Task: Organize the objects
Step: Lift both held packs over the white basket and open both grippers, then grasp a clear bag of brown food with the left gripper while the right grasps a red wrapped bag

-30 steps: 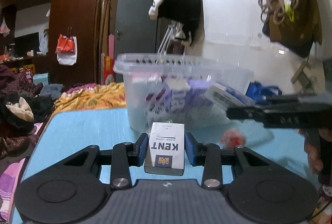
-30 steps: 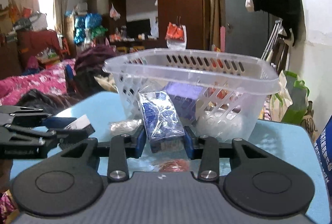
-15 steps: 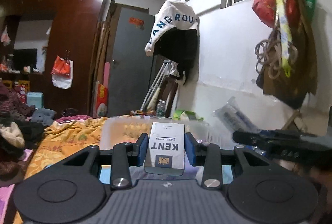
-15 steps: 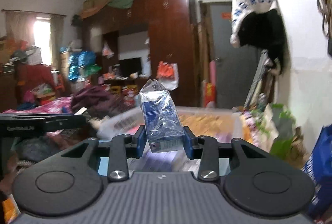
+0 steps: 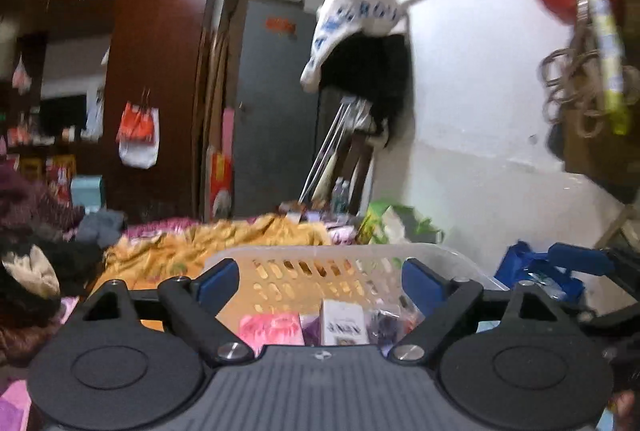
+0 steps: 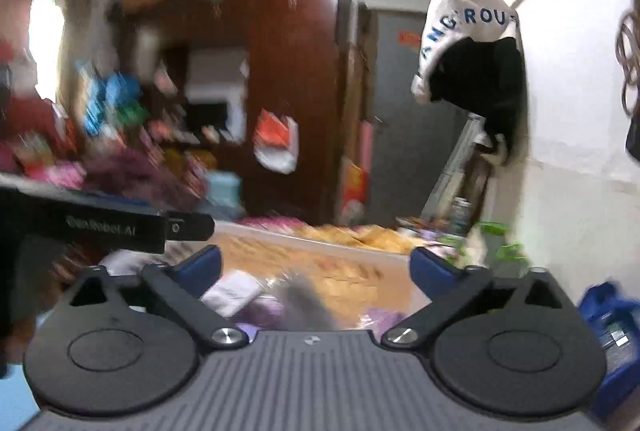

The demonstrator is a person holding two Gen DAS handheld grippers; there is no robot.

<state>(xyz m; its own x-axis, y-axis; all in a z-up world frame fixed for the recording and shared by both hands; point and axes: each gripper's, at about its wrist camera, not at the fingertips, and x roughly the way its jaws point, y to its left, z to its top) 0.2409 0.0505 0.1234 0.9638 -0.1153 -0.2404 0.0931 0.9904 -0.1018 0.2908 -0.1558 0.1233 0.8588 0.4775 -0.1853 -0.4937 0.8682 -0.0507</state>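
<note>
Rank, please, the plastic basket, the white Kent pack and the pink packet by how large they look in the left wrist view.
1. plastic basket, clearly largest.
2. pink packet and white Kent pack: they look alike in size, and both are partly hidden by the gripper body, so I would not rank them.

The right wrist view is smeared: a grey blur [image 6: 308,301] in the basket [image 6: 320,251] cannot be told. In the left wrist view, the gripper body hides the white pack's [image 5: 343,323] foot and the basket's near wall.

Both the left tongs [image 5: 320,279] and the right tongs [image 6: 316,267] have just been opening, nothing gripped between them.
</note>
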